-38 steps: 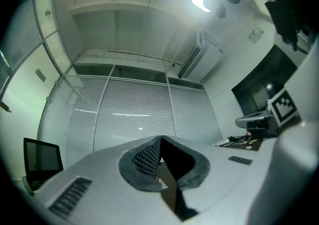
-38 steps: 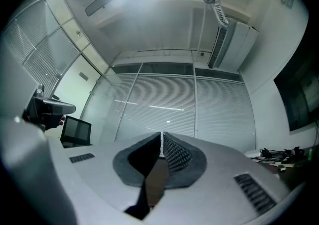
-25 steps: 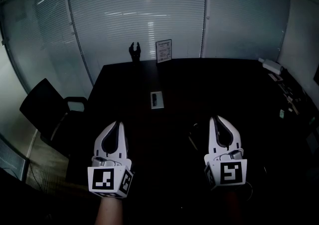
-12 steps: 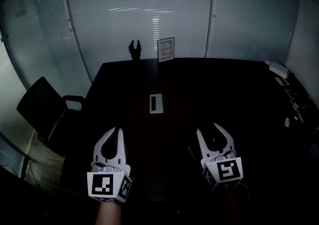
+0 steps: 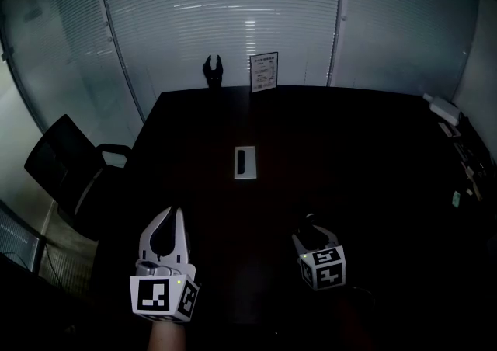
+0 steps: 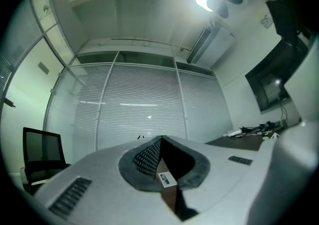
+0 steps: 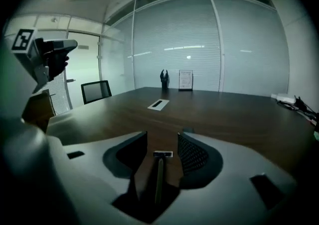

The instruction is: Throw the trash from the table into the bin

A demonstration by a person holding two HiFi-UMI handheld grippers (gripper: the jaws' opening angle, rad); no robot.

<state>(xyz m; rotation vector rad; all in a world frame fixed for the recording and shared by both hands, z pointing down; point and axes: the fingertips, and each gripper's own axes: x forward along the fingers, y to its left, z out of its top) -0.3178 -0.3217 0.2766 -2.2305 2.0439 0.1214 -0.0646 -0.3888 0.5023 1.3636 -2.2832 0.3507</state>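
your right hand-held gripper (image 7: 162,142) released, jaws just opening around thin stick-like trash (image 7: 158,176). probably light, stiff: pinch mid-shaft. left hand-held gripper (image 6: 160,139) clenched, empty.

Print on the sign (image 5: 264,72) is unreadably small.

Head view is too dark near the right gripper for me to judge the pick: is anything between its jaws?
Observer: Yes. The right gripper has its jaws apart, having just been opening; a thin stick with a pale head lies on the table between them, unpinched.
Operator: Is the left gripper carrying anything?
Observer: No. The left gripper is shut, tips together; only the table's socket plate shows through the gap behind them.
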